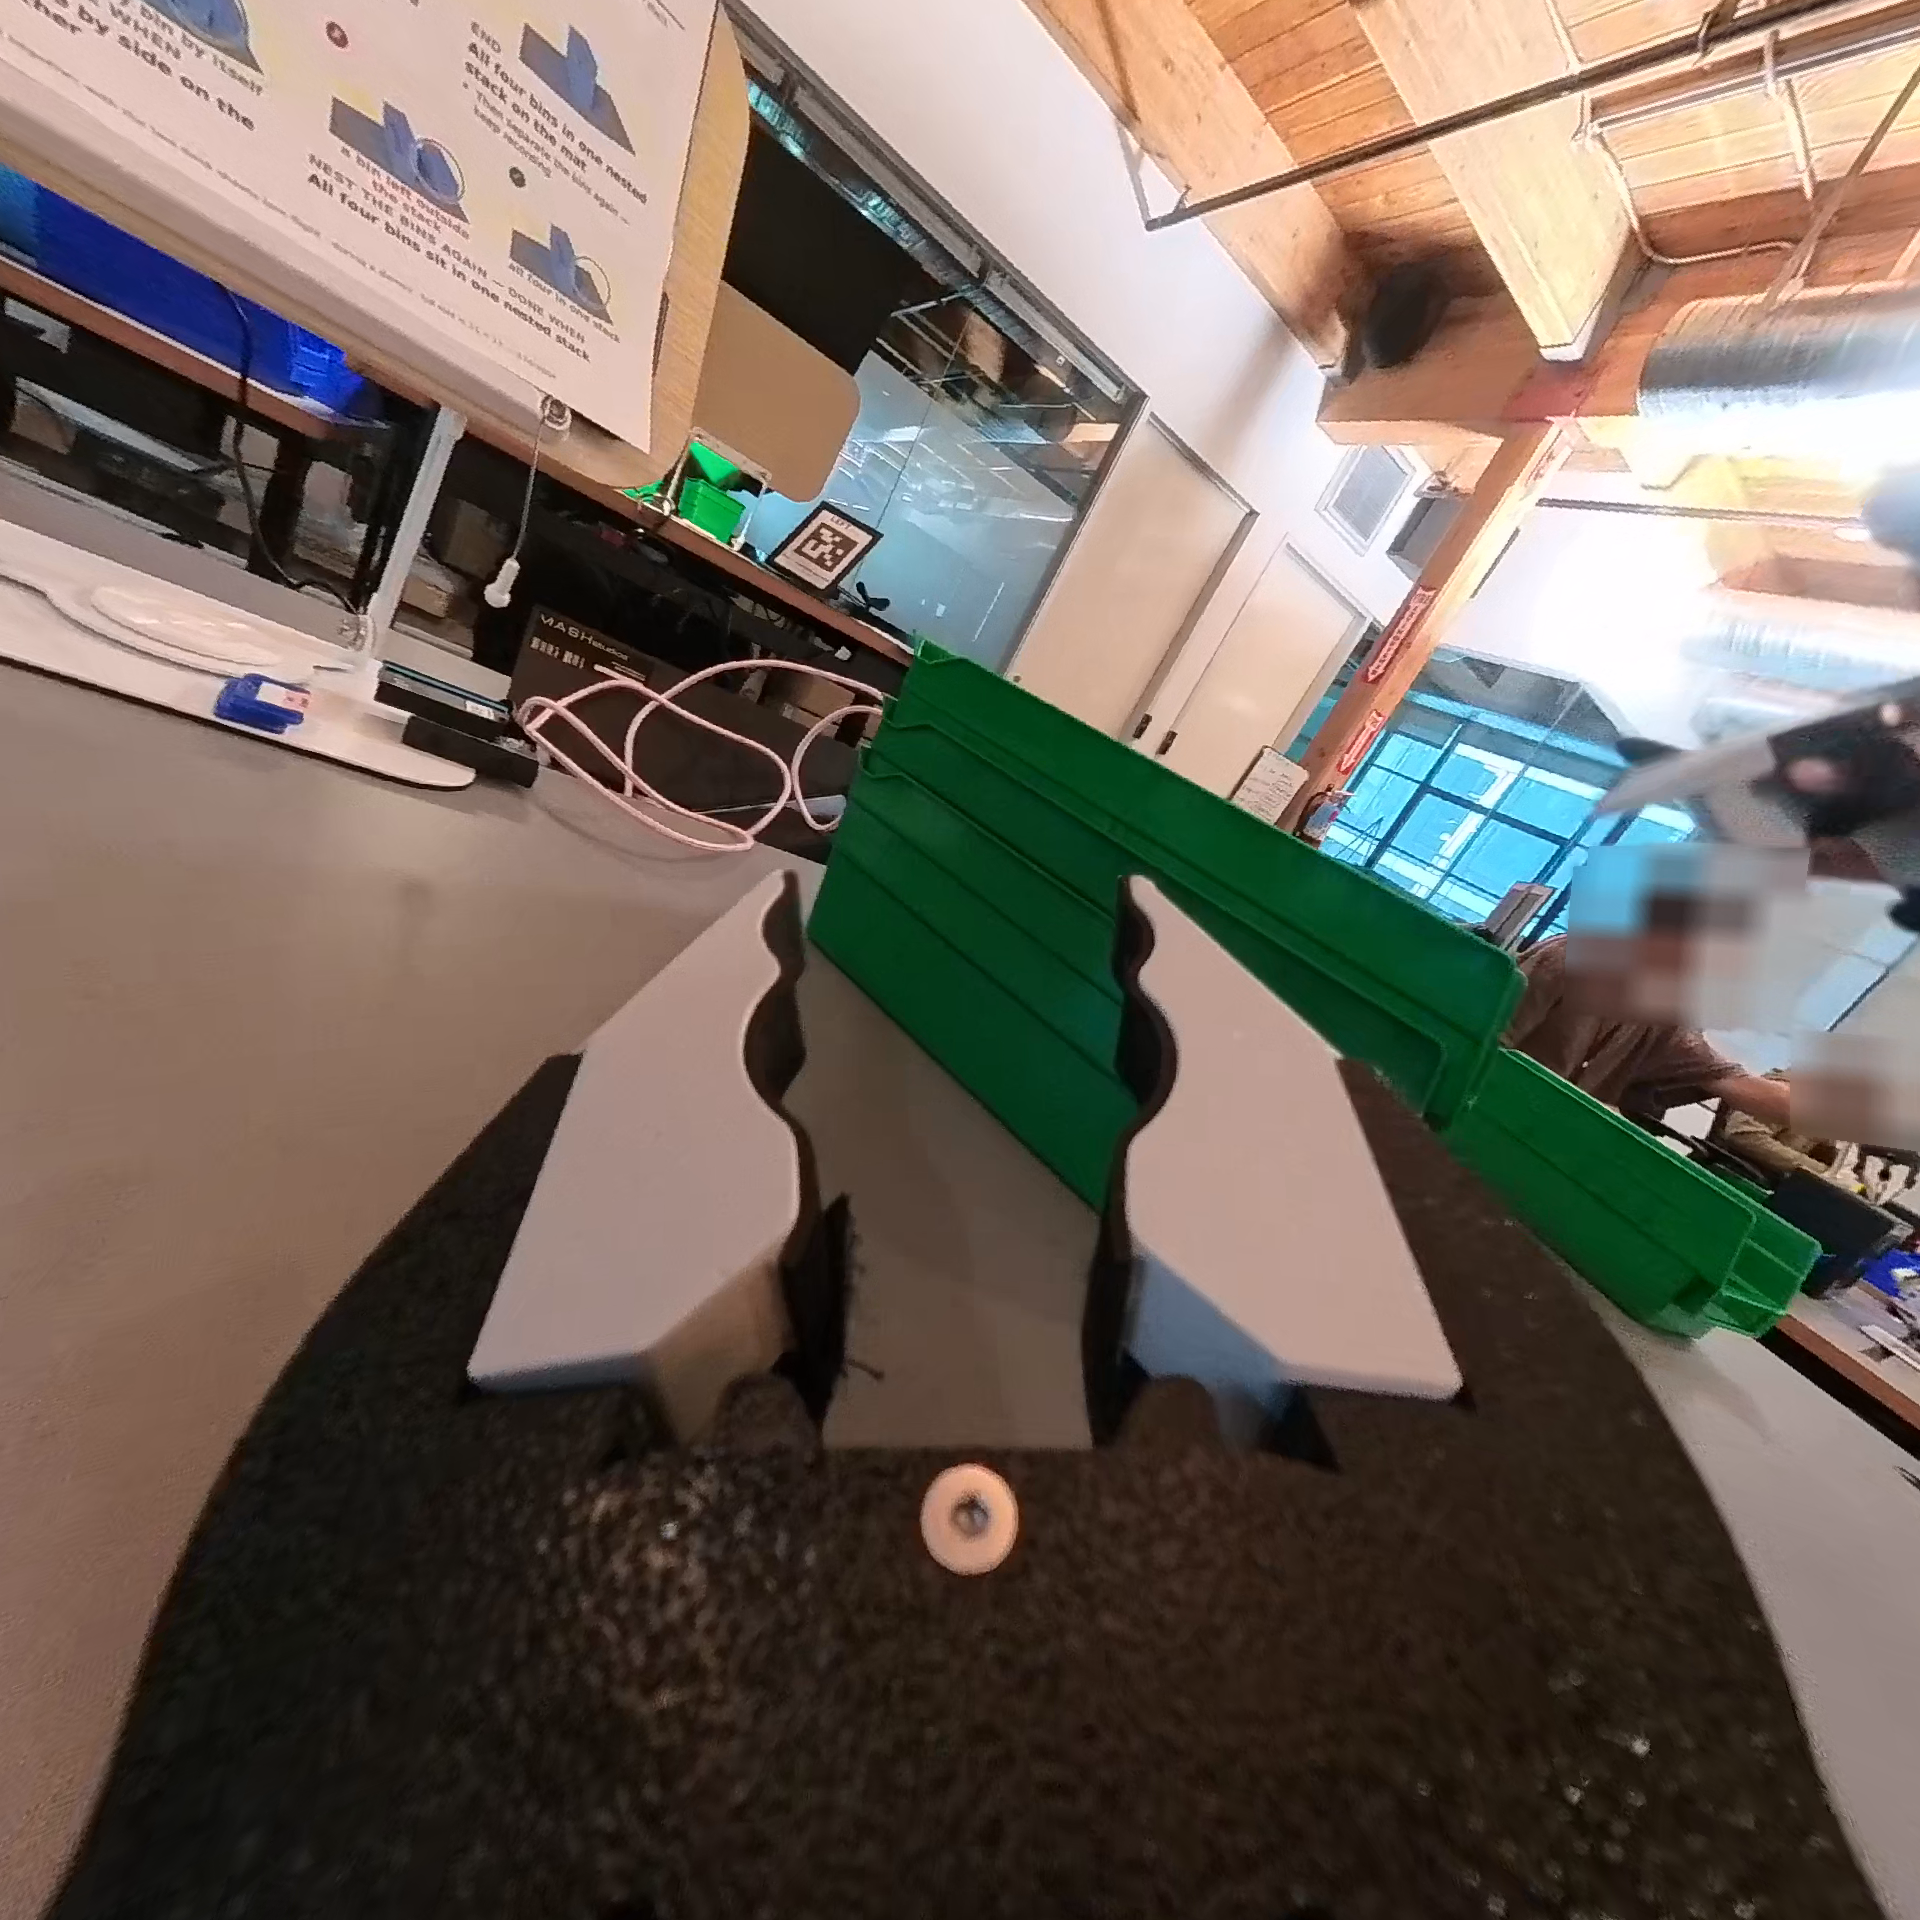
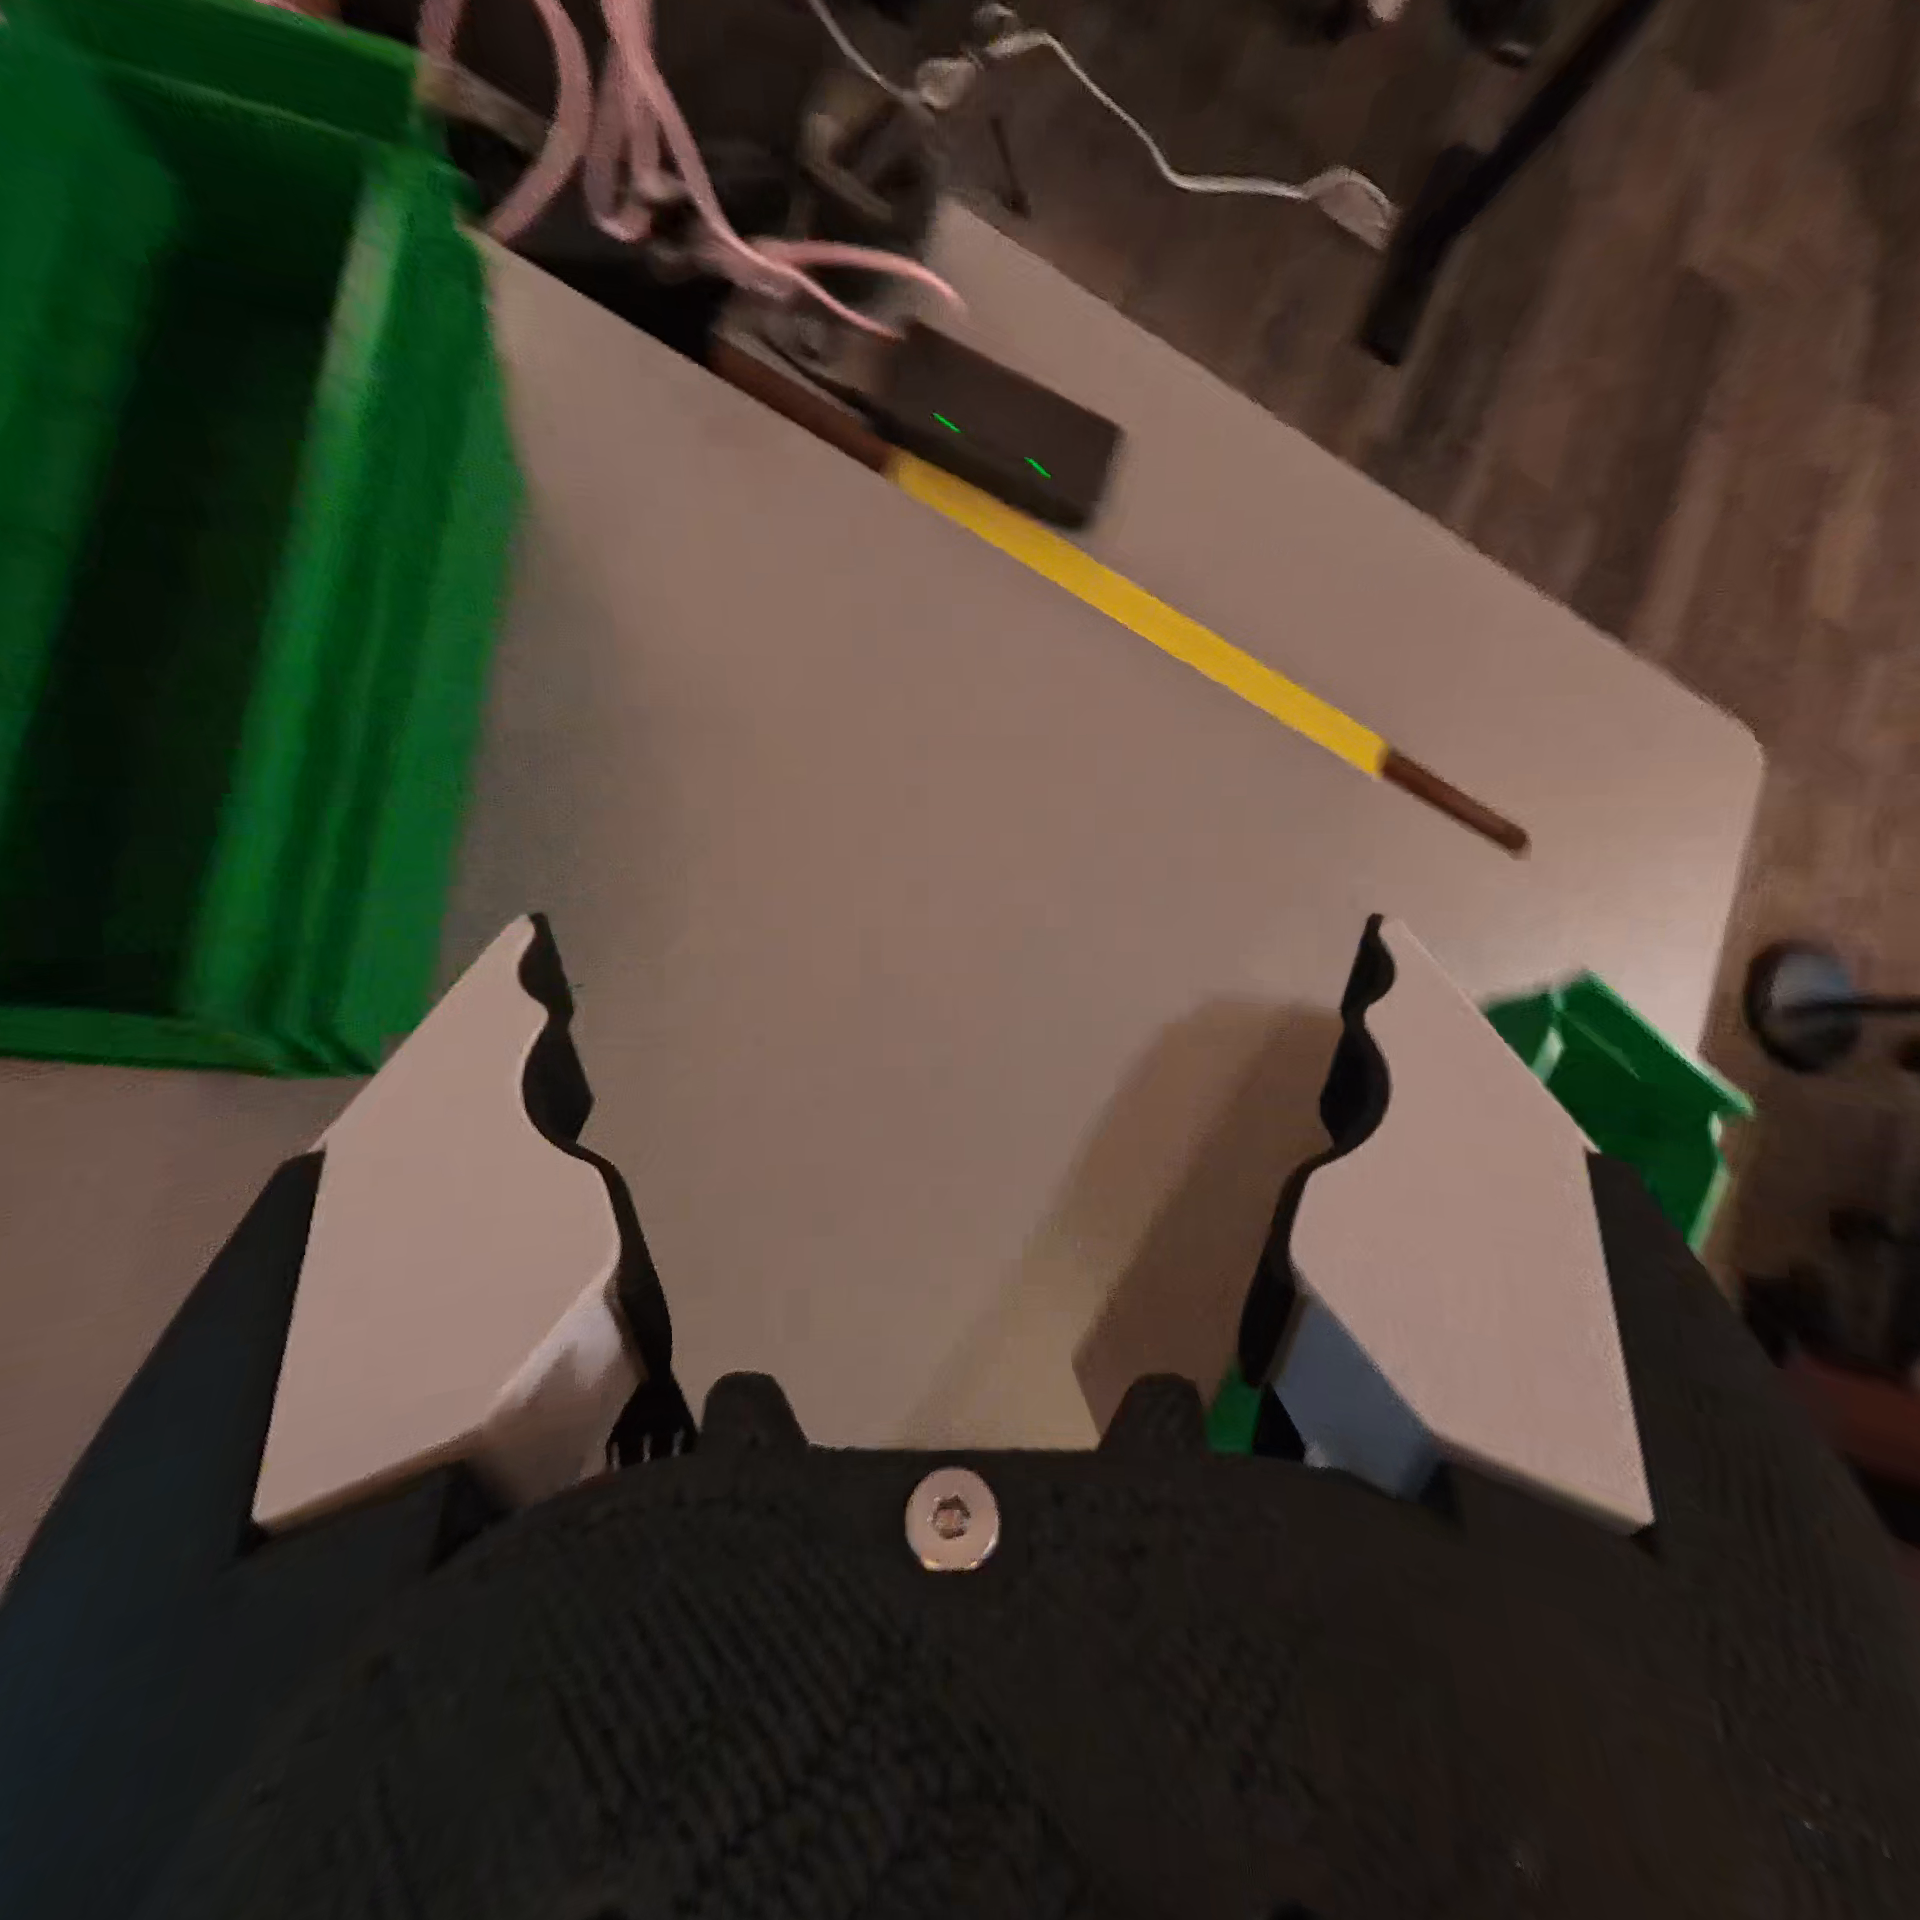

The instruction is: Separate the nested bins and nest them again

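Note:
A stack of nested green bins [image 1: 1039, 790] lies on the grey table [image 1: 260, 935], running from the middle to the right. My left gripper [image 1: 961, 883] is low over the table, open and empty, with its fingertips just short of the stack's near end. My right gripper [image 2: 956, 925] is open wide and empty, held above the table and looking down; it also shows blurred at the upper right of the left wrist view [image 1: 1766, 779]. A green bin [image 2: 260, 582] lies to its left, open side up. Another green bin [image 2: 1631, 1101] shows past its right finger at the table's edge.
A pink cable [image 1: 665, 758] and a black box with green lights [image 2: 997, 426] lie at the table's far edge, beside a yellow strip [image 2: 1132, 613]. A printed sheet on a white stand [image 1: 416, 208] is at far left. A person [image 1: 1621, 1049] sits beyond the stack.

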Motion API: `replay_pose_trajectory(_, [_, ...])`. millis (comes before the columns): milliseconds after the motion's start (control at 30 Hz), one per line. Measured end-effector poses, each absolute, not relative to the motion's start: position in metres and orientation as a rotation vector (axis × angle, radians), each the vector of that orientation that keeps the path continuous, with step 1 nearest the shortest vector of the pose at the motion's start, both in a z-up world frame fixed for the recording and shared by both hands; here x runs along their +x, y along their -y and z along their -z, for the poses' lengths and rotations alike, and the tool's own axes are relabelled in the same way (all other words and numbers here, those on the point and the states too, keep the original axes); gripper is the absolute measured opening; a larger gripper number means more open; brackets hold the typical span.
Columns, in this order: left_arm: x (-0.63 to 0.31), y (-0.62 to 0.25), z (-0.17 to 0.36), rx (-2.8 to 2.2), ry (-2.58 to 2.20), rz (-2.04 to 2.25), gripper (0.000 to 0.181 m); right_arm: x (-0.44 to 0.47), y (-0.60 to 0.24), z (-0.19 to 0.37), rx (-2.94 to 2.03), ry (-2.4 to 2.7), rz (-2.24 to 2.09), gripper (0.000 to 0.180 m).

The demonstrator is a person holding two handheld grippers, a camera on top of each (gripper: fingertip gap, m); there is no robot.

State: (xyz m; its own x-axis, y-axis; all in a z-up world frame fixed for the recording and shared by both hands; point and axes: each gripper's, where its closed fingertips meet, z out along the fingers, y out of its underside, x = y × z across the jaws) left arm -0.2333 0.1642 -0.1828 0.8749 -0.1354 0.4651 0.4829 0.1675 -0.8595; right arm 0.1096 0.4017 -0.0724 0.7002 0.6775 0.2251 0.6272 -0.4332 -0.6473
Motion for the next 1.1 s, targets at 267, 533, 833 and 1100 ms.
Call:
replay_pose_trajectory(267, [-0.234,-0.170,0.191,-1.388,0.321,0.424,0.052,0.327,-0.471,0.144,-2.410,0.462,-0.047,0.160])
replay_pose_trajectory(533, [-0.232,-0.175,0.195,-1.440,0.288,0.352,0.053,0.405,-0.499,0.227,-2.608,0.250,-0.027,0.160])
replay_pose_trajectory(833, [-0.230,-0.178,0.198,-1.468,0.270,0.331,0.053,0.418,-0.491,0.264,-2.859,0.335,0.105,0.135])
replay_pose_trajectory(1100, [-0.230,-0.178,0.198,-1.463,0.280,0.357,0.052,0.404,-0.485,0.252,-2.850,0.396,0.078,0.099])
